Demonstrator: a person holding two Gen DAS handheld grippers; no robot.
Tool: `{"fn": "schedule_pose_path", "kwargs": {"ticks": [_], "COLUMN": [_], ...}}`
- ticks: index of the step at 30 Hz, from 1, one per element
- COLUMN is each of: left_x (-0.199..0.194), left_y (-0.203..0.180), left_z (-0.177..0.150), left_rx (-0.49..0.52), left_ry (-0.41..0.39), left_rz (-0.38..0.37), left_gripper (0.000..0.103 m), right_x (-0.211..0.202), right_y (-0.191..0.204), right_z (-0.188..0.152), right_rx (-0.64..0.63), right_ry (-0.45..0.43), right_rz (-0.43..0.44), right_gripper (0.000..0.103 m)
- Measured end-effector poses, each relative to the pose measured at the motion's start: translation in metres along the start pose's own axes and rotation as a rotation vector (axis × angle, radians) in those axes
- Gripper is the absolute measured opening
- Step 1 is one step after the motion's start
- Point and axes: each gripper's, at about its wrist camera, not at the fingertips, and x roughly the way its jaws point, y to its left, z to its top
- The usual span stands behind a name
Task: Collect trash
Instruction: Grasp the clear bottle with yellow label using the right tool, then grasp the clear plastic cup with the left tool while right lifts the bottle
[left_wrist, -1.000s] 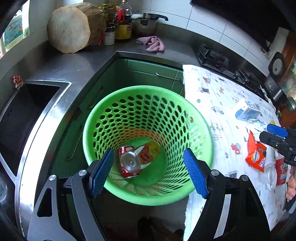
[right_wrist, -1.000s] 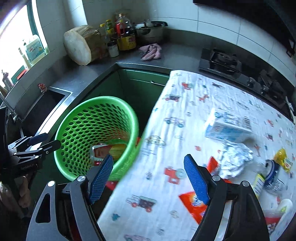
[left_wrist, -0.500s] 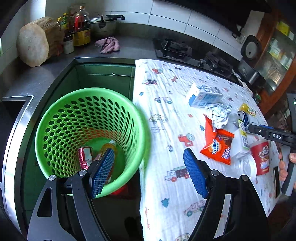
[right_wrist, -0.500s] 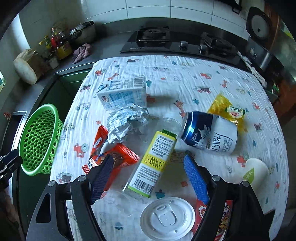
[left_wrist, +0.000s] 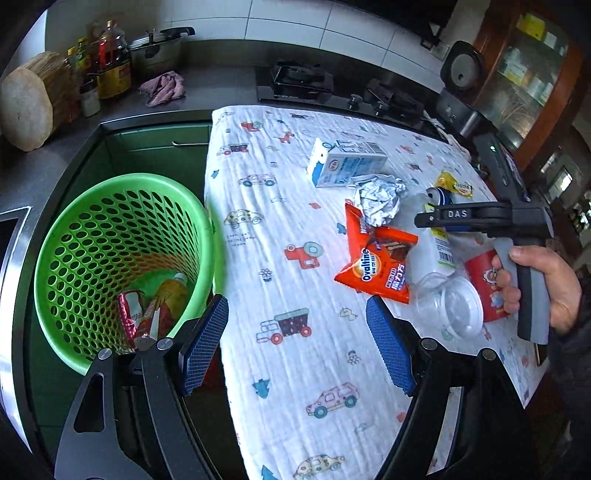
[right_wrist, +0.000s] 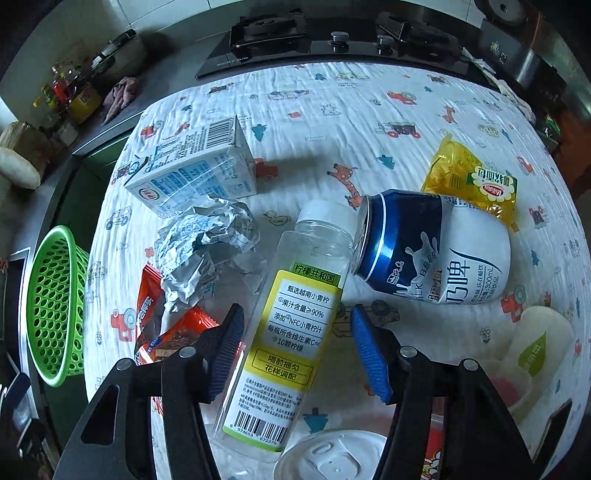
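A clear bottle with a yellow-green label lies on the printed tablecloth. My right gripper points down over it with the jaws closing; the bottle lies between the pads, and a gap shows on the right side. Around the bottle lie a blue-white can, a foil ball, a milk carton, a yellow packet and an orange Ovaltine packet. My left gripper hangs open and empty over the table's left edge. Beside it stands the green basket, with a red can and a bottle inside.
A clear cup, a red cup and a white lid sit at the near right. A person's hand holds the right gripper's handle. Behind the table are a gas hob, a pink rag, bottles and a wooden block.
Both grippers swung right from the basket to the table. The right one came down over the littered items onto the clear bottle, and its jaws have narrowed around it.
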Motion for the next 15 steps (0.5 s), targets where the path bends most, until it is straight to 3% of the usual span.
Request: {"fn": "schedule_pose_path", "kwargs": {"ticks": [6, 15], "left_x": [0.007, 0.040], "left_y": [-0.026, -0.074], "left_z": [-0.002, -0.008], "left_rx": [0.053, 0.129], "left_ry": [0.024, 0.103], "left_rz": [-0.054, -0.130], "left_gripper": [0.076, 0.074], "right_x": [0.006, -0.023], "right_y": [-0.002, -0.013], "right_z": [0.002, -0.010], "right_rx": [0.021, 0.006], "right_ry": [0.008, -0.053], "right_rz": [0.009, 0.058], "right_gripper": [0.050, 0.046]}}
